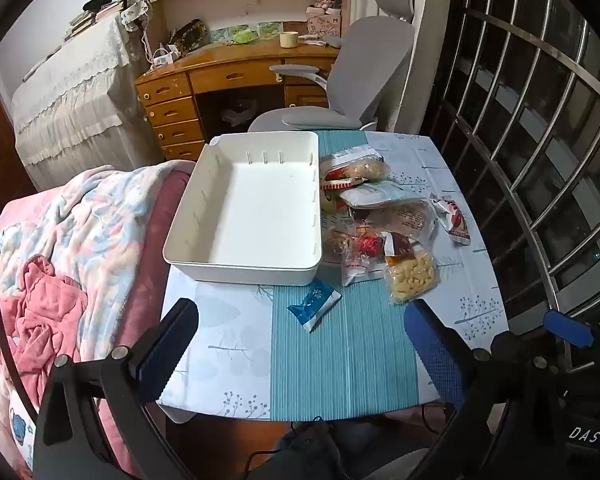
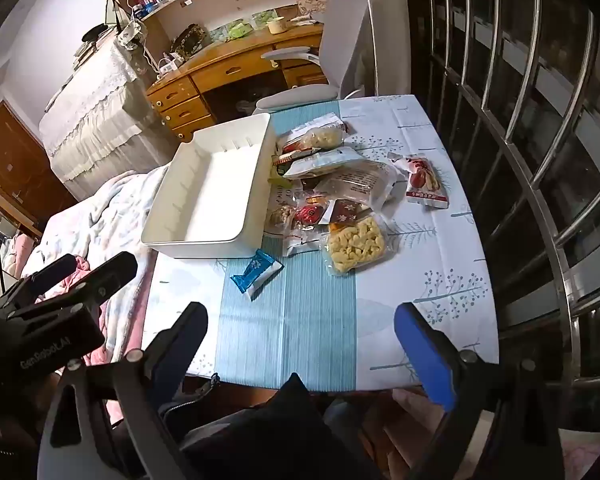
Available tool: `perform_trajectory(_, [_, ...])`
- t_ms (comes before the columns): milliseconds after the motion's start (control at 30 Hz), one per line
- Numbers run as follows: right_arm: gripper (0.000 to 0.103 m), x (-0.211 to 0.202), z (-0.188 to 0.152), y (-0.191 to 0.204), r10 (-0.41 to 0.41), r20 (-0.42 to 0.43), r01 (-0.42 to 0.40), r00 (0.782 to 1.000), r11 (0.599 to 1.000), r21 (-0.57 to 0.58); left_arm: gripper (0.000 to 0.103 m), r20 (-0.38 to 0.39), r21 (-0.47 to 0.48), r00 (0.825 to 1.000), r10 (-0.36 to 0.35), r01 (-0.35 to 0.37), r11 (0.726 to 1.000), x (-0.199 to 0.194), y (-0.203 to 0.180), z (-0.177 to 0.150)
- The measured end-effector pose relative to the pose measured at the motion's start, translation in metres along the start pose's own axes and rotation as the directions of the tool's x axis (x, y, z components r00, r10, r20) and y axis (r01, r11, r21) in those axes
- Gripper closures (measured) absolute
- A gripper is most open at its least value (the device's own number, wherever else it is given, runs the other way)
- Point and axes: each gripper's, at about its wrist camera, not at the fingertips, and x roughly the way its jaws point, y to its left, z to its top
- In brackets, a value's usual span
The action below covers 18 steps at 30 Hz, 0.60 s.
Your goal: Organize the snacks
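Observation:
A white empty bin (image 1: 244,208) (image 2: 208,196) stands on the table's left half. A pile of snack packets (image 1: 374,208) (image 2: 328,176) lies to its right, with a clear bag of yellow puffs (image 1: 410,276) (image 2: 354,246) at the front and a red-and-white packet (image 1: 456,222) (image 2: 424,182) apart at the right. A small blue packet (image 1: 314,308) (image 2: 256,274) lies alone in front of the bin. My left gripper (image 1: 300,340) is open and empty above the table's near edge. My right gripper (image 2: 300,340) is open and empty, also near the front edge.
The table (image 1: 340,360) (image 2: 420,272) has a blue-and-white cloth. A bed with a pink blanket (image 1: 60,248) is at the left. A metal window grille (image 1: 540,160) is at the right. A grey chair (image 1: 364,80) and wooden desk (image 1: 228,76) stand behind.

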Motion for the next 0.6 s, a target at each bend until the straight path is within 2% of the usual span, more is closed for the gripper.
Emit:
perform_trajectory(367, [0.008,0.0,0.001,-0.003,-0.014,0.012,0.014,1.0,1.0,0.003,0.001,0.001,-0.002,1.0,-0.029,0.029,1.0,0.004,0.006,0.005])
perform_trajectory(500, [0.008,0.006,0.001,0.017,-0.043,0.025,0.043,0.999,0.999,-0.006,0.001,-0.013,0.001,0.999,-0.044,0.044,0.999,0.008,0.01,0.008])
perform_trajectory(600, [0.008,0.005,0.014,0.014,-0.051,0.026,0.051,0.998,0.999,-0.015,0.001,-0.023,0.002,0.998,-0.062,0.062,0.998,0.011,0.015,0.009])
